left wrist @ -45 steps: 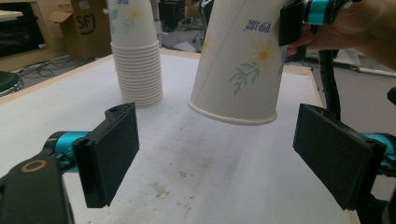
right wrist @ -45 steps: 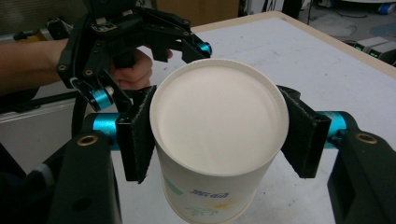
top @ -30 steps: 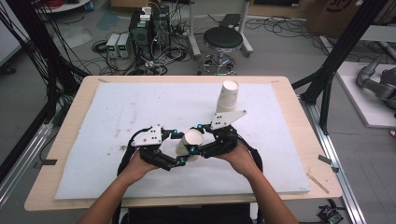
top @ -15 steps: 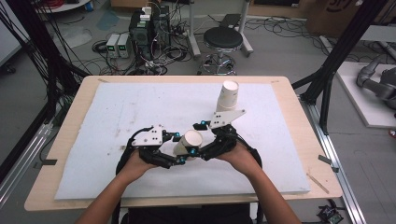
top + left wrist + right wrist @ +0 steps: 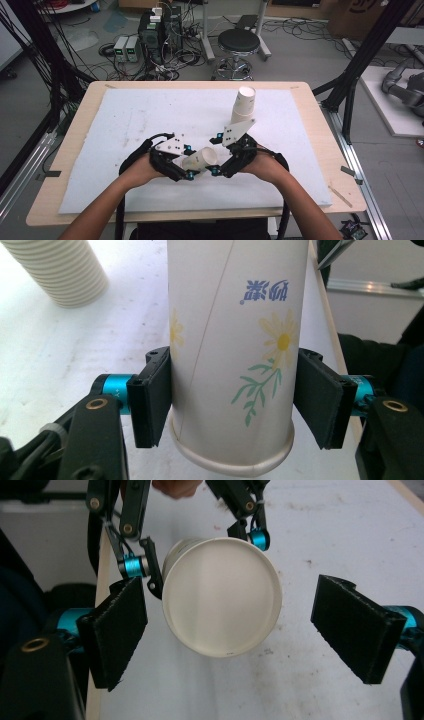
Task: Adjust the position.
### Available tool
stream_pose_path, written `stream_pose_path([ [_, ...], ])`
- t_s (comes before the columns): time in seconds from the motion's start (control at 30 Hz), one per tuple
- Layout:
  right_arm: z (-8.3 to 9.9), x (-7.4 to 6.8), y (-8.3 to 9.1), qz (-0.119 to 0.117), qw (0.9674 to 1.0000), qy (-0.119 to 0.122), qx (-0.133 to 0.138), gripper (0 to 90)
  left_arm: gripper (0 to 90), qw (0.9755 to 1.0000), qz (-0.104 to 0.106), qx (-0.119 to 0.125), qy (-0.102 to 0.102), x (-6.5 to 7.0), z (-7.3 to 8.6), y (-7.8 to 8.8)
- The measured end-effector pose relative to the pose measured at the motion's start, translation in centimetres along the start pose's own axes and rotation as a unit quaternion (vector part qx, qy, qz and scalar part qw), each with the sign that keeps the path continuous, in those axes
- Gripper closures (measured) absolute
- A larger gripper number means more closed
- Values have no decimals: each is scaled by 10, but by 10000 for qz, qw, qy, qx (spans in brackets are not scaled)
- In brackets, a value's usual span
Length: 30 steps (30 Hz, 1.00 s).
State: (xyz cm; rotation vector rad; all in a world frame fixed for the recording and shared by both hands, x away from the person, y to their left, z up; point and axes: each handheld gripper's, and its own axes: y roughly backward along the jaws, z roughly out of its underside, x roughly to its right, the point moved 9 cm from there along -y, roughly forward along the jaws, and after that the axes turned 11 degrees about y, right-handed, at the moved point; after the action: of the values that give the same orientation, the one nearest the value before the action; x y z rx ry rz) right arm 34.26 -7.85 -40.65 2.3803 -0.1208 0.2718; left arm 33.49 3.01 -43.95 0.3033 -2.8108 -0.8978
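Note:
A white paper cup point(image 5: 200, 159) printed with daisies point(image 5: 235, 340) lies level just above the white mat, between the two hands. My left gripper point(image 5: 187, 172) is shut on it, its pads point(image 5: 152, 400) pressing both sides of the cup wall near the rolled rim. My right gripper point(image 5: 216, 169) faces the cup's closed end point(image 5: 220, 597). Its jaws have just been opening and now stand wide, with the cup's end between the pads point(image 5: 117, 630) but clear of them.
A tall stack of white paper cups point(image 5: 243, 105) stands on the white mat point(image 5: 125, 115) behind the right hand, also seen as the ribbed stack point(image 5: 60, 270). The wooden table's front edge point(image 5: 150, 217) is close under the forearms.
Both hands stay nearly where they were, with the cup between them. The left jaws have closed onto the cup and the right jaws have spread off it.

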Motion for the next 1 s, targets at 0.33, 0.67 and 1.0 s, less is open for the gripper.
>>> stream_pose_path([
  [0.33, 3, -10, -10, -403, 9973, 493, -378, 252, 365, 9993, 189, -288, -115, 6, 1, -7],
  [0.67, 6, -14, -12, -739, 9952, 361, -536, 375, 340, 9989, 339, -216, -234, 9, 3, -6],
  [1.0, 12, -12, -2, -555, 9982, 83, -211, 373, 170, 9936, 395, 1037, 214, 8, -2, 8],
])
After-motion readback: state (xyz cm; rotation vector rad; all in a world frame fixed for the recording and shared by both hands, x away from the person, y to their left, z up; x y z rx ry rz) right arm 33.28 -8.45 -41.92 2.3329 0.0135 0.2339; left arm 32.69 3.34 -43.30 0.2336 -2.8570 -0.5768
